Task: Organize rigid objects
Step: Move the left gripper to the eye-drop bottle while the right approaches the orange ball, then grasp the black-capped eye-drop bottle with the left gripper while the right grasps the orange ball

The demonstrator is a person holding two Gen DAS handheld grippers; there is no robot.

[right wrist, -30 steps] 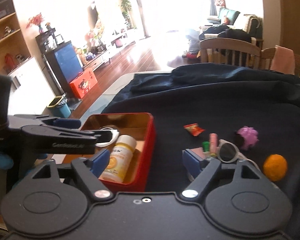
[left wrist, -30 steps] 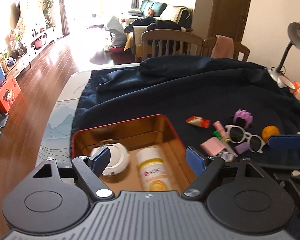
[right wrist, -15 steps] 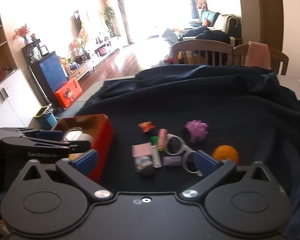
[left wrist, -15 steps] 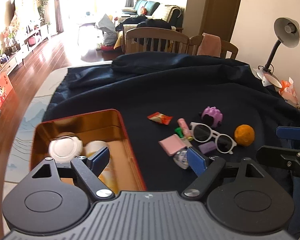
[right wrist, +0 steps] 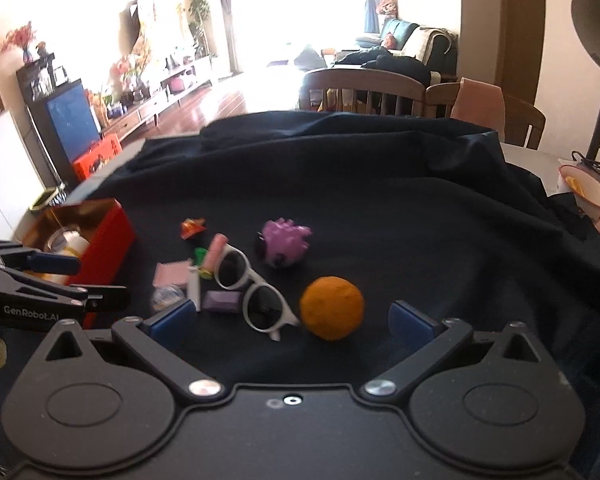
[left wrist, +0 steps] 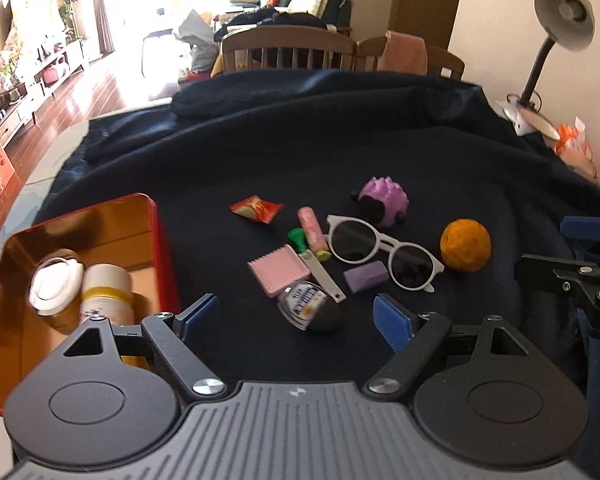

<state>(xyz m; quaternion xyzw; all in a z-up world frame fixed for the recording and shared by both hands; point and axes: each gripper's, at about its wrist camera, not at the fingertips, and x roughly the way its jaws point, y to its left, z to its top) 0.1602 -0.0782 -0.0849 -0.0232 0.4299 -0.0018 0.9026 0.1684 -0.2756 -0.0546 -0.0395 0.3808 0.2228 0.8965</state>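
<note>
We are working in a sunlit living room, at a surface draped in a dark navy cloth (left wrist: pixel 340 152). The loose rigid things are lying in one cluster at its middle: white-framed round sunglasses (left wrist: pixel 382 251), a fuzzy orange ball (left wrist: pixel 465 250), a purple spiky hedgehog toy (left wrist: pixel 384 201), a pink ridged square pad (left wrist: pixel 278 275), a small lilac block (left wrist: pixel 366 282), a pink tube (left wrist: pixel 312 229), a red candy wrapper (left wrist: pixel 256 209), a flat metal clip-like piece (left wrist: pixel 322 274) and a small dark round capsule with a printed label (left wrist: pixel 310 312). They are touching or overlapping, so we judge each will need picking singly.

Left of the cluster, the red tin box with a gold interior (left wrist: pixel 156 240) is already holding a white round lid-like piece (left wrist: pixel 54 286) and a cream bottle (left wrist: pixel 106 294) lying side by side; most of its floor is free.

Our left gripper (left wrist: pixel 296 318) is hovering with fingers released, the capsule just ahead between them. Our right gripper (right wrist: pixel 292 320) is likewise spread and carrying nothing, facing the ball and sunglasses.
</note>
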